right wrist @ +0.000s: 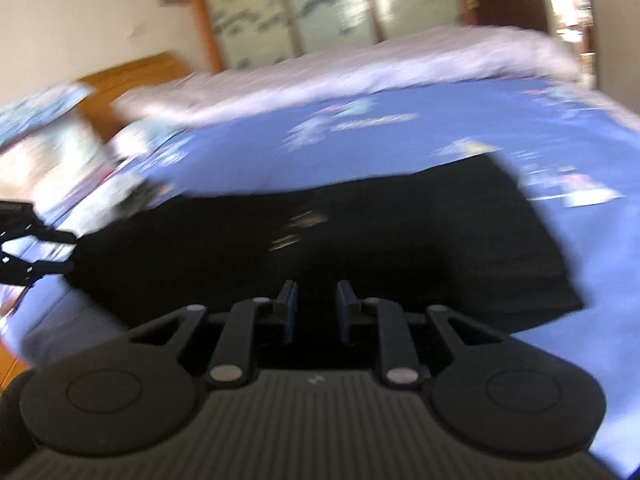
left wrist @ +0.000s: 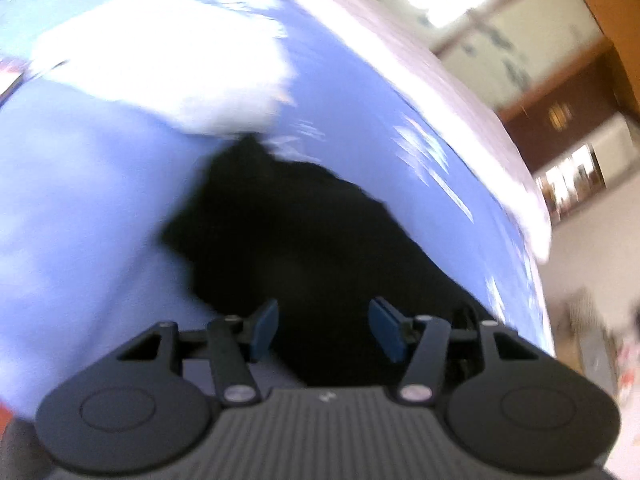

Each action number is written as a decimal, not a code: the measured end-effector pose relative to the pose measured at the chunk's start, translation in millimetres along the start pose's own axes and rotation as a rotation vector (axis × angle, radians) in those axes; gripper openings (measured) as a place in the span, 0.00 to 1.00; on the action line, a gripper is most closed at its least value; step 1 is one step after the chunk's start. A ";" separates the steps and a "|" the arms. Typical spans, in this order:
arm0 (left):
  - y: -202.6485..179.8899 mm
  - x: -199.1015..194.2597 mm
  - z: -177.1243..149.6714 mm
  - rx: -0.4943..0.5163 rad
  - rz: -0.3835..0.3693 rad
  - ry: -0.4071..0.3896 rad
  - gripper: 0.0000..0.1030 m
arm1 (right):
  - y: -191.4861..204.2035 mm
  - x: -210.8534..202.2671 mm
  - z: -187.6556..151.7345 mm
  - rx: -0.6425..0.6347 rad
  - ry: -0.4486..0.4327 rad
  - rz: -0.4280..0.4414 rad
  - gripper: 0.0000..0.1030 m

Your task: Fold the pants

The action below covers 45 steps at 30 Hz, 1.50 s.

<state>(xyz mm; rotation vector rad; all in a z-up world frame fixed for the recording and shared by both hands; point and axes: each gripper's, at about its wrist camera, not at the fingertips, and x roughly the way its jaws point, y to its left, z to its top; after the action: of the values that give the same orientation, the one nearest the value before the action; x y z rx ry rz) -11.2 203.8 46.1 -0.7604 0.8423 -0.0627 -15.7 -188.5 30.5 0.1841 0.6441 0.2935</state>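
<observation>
Black pants lie on blue bedsheet, both tongs parted.

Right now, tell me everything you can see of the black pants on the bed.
The black pants lie spread flat on the blue printed bed cover, a wide dark band of soft, matte cloth running across the right wrist view, with a straight end at the right. A few pale specks show near the middle. In the left wrist view one narrower end reaches toward a white patch. Both views are blurred, so seams and folds cannot be made out. Neither gripper visibly grips them.
</observation>
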 end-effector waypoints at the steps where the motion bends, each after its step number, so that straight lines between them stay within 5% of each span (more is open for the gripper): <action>1: 14.1 -3.8 -1.0 -0.037 0.001 -0.003 0.51 | 11.4 7.4 -1.1 -0.025 0.024 0.020 0.24; 12: 83.0 14.7 -17.8 -0.305 -0.119 0.013 0.50 | 74.6 37.4 -27.3 -0.220 0.179 0.040 0.29; 33: 86.0 14.4 -19.2 -0.281 -0.137 0.003 0.56 | 77.2 36.1 -30.2 -0.216 0.171 0.040 0.31; 36: 83.8 14.2 -19.0 -0.279 -0.140 0.002 0.62 | 78.7 34.5 -29.9 -0.222 0.170 0.041 0.31; 41: 74.7 12.1 -17.3 -0.311 -0.171 0.014 0.99 | 81.7 26.2 -24.6 -0.241 0.138 0.060 0.32; 45: 68.5 23.9 -8.8 -0.310 -0.152 0.030 1.00 | 87.1 23.4 -8.2 -0.246 0.091 0.088 0.32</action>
<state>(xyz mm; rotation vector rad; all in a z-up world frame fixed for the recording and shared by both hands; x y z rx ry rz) -17.3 241.3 -16.3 -1.1171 0.8317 -0.0795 -21.4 -98.1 33.5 -0.0376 0.6850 0.4644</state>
